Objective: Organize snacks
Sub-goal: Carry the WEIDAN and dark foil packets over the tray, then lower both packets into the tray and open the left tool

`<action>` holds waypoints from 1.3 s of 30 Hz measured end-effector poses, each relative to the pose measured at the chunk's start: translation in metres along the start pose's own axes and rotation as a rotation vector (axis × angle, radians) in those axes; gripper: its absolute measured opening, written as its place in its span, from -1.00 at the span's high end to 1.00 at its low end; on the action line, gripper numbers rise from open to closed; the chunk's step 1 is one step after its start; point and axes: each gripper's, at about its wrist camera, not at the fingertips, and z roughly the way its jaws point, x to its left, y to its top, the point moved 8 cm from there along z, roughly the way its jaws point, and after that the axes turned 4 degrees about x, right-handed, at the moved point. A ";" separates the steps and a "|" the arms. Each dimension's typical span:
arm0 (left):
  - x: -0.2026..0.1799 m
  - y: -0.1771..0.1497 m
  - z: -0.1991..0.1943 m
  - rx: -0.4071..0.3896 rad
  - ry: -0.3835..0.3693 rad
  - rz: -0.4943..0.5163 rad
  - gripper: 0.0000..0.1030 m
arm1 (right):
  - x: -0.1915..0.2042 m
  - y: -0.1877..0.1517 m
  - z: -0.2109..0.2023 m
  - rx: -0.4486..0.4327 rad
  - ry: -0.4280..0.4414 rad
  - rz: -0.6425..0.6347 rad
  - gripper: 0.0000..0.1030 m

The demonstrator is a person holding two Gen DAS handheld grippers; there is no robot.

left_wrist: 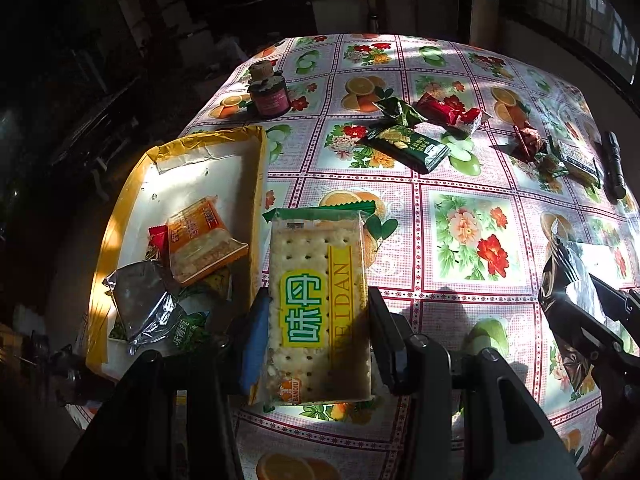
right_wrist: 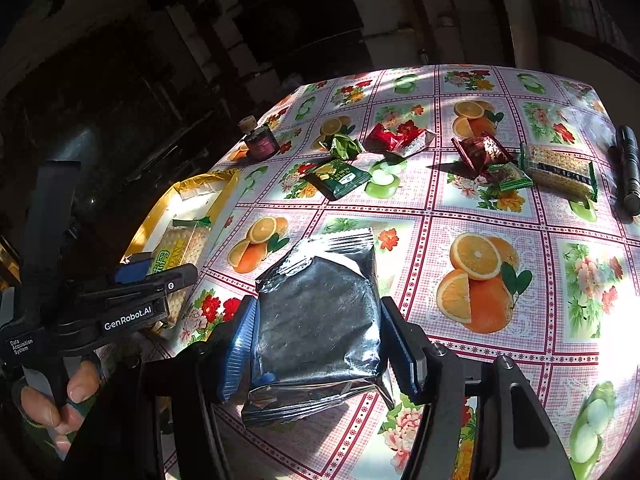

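My left gripper (left_wrist: 316, 320) is shut on a clear cracker packet (left_wrist: 318, 300) with a green and yellow label, held over the table just right of the yellow-rimmed box (left_wrist: 260, 168). That box holds an orange snack pack (left_wrist: 200, 240), a silver-green packet (left_wrist: 156, 312) and a small red one. My right gripper (right_wrist: 320, 328) is shut on a silver foil packet (right_wrist: 320, 312), held above the floral tablecloth (right_wrist: 480, 208). The left gripper (right_wrist: 160, 280) with its cracker packet (right_wrist: 176, 256) shows at the left of the right wrist view, over the box (right_wrist: 192, 184).
Loose snacks lie at the far side: a dark green packet (left_wrist: 408, 146), a small green one (left_wrist: 396, 110), a red one (left_wrist: 444, 110), a maroon one (right_wrist: 480, 152) and a cracker bar (right_wrist: 560, 174). A dark jar (left_wrist: 268, 94) stands far left, a black flashlight (right_wrist: 628, 168) far right.
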 end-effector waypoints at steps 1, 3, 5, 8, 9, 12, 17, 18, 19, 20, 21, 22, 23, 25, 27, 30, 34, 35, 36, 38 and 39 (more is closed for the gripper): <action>0.003 0.000 0.001 0.001 0.001 -0.005 0.12 | 0.002 0.000 0.002 0.004 0.003 -0.002 -0.26; 0.009 -0.001 0.002 0.003 0.003 -0.017 0.12 | 0.007 0.001 0.005 0.010 0.011 -0.009 -0.26; 0.015 -0.002 0.004 0.006 0.005 -0.028 0.12 | 0.012 0.001 0.010 0.018 0.021 -0.016 -0.26; 0.026 -0.003 0.005 0.007 0.009 -0.046 0.12 | 0.022 0.002 0.016 0.030 0.038 -0.026 -0.26; 0.030 -0.003 0.005 0.007 0.012 -0.053 0.12 | 0.026 0.003 0.018 0.033 0.043 -0.033 -0.26; 0.042 -0.003 0.007 0.009 0.019 -0.074 0.12 | 0.040 0.005 0.024 0.043 0.058 -0.057 -0.26; 0.065 -0.005 0.011 0.017 0.033 -0.112 0.12 | 0.064 0.010 0.037 0.059 0.088 -0.100 -0.26; 0.069 -0.005 0.012 0.020 0.035 -0.118 0.12 | 0.069 0.011 0.039 0.062 0.094 -0.108 -0.26; 0.073 -0.006 0.013 0.021 0.037 -0.123 0.12 | 0.074 0.011 0.041 0.065 0.100 -0.115 -0.26; 0.077 -0.006 0.014 0.023 0.041 -0.130 0.12 | 0.080 0.012 0.044 0.069 0.107 -0.124 -0.26; 0.081 -0.007 0.014 0.024 0.043 -0.137 0.12 | 0.085 0.012 0.046 0.072 0.112 -0.133 -0.26; 0.085 -0.007 0.015 0.025 0.045 -0.143 0.12 | 0.090 0.012 0.048 0.075 0.117 -0.143 -0.26; 0.089 -0.008 0.015 0.026 0.048 -0.150 0.12 | 0.095 0.013 0.050 0.078 0.122 -0.152 -0.26; 0.096 -0.009 0.016 0.028 0.053 -0.162 0.12 | 0.104 0.014 0.053 0.084 0.131 -0.167 -0.26; 0.103 -0.009 0.017 0.029 0.058 -0.173 0.12 | 0.112 0.015 0.057 0.086 0.141 -0.179 -0.26; 0.114 -0.010 0.018 0.030 0.064 -0.190 0.12 | 0.124 0.018 0.062 0.091 0.154 -0.198 -0.26; 0.127 -0.012 0.021 0.036 0.073 -0.210 0.12 | 0.138 0.020 0.070 0.099 0.171 -0.216 -0.26; 0.130 -0.012 0.022 0.037 0.076 -0.215 0.12 | 0.141 0.020 0.072 0.102 0.177 -0.219 -0.26; 0.133 -0.013 0.022 0.038 0.079 -0.219 0.12 | 0.144 0.021 0.074 0.104 0.182 -0.222 -0.26; 0.138 -0.013 0.024 0.042 0.082 -0.227 0.12 | 0.149 0.022 0.077 0.107 0.188 -0.233 -0.26; 0.140 -0.014 0.025 0.044 0.083 -0.231 0.12 | 0.152 0.022 0.079 0.110 0.192 -0.238 -0.26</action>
